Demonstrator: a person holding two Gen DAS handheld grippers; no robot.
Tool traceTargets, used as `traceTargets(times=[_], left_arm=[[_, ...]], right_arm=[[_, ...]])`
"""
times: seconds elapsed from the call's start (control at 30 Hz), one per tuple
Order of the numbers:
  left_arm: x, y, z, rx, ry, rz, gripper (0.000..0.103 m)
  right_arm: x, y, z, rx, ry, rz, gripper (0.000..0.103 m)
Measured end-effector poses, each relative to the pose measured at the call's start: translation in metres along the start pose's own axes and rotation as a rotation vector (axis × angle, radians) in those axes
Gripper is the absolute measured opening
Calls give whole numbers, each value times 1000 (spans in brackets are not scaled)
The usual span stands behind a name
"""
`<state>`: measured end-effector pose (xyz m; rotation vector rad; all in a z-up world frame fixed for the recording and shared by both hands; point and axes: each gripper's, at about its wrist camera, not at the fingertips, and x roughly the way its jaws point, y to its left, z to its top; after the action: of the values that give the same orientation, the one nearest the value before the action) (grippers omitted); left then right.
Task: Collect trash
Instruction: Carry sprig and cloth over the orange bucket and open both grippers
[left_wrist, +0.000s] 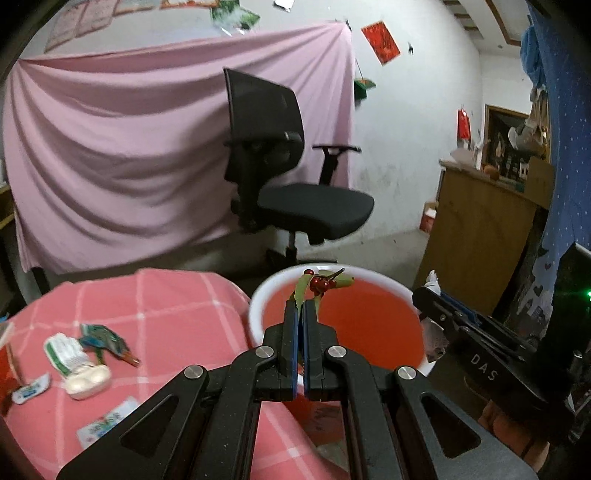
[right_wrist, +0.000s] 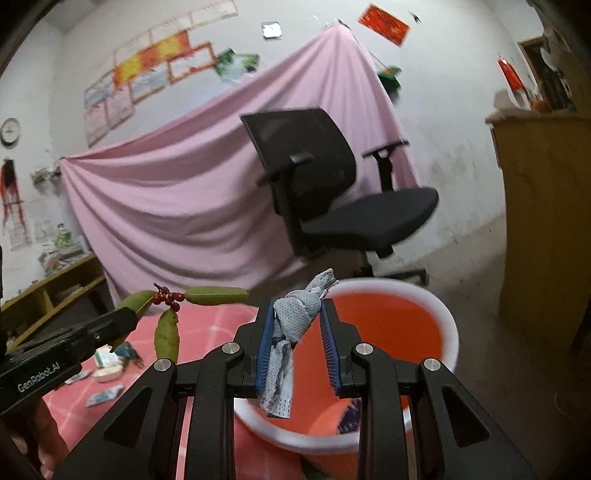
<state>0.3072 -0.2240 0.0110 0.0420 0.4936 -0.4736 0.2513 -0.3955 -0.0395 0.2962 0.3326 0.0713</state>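
My left gripper (left_wrist: 300, 308) is shut on a leafy twig with red berries (left_wrist: 319, 283) and holds it over the red bin with a white rim (left_wrist: 369, 325). The twig also shows in the right wrist view (right_wrist: 168, 299), held by the left gripper (right_wrist: 123, 319). My right gripper (right_wrist: 297, 317) has its jaws partly apart with a crumpled grey-blue tissue (right_wrist: 297, 317) resting against the left blue pad, above the bin (right_wrist: 388, 325). The right gripper also shows in the left wrist view (left_wrist: 424, 299).
A pink checked tablecloth (left_wrist: 147, 306) carries several wrappers (left_wrist: 105, 341), a white case (left_wrist: 88, 380) and packets (left_wrist: 107, 424). A black office chair (left_wrist: 288, 177) stands behind the bin before a pink drape (left_wrist: 110, 147). A wooden cabinet (left_wrist: 476, 229) is at right.
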Motion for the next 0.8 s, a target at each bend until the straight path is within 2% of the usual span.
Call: traceTargets(times=[0.23,0.53,0.67,0.8], left_arm=[[35,-6,-4,-47,151,-56,0],[47,-8,-8,-59,220,-38,1],[50,-5,-12,-58,243,-16,1],[48,-4,-15,-47,241,2,4]], right_arm=[[10,-26,-9,106,88,-4,24],[17,-38,-19,163,177,-20,25],[19,-41,-22,181,203,-16,42],[19,-38,-20,176,203,-16,46]])
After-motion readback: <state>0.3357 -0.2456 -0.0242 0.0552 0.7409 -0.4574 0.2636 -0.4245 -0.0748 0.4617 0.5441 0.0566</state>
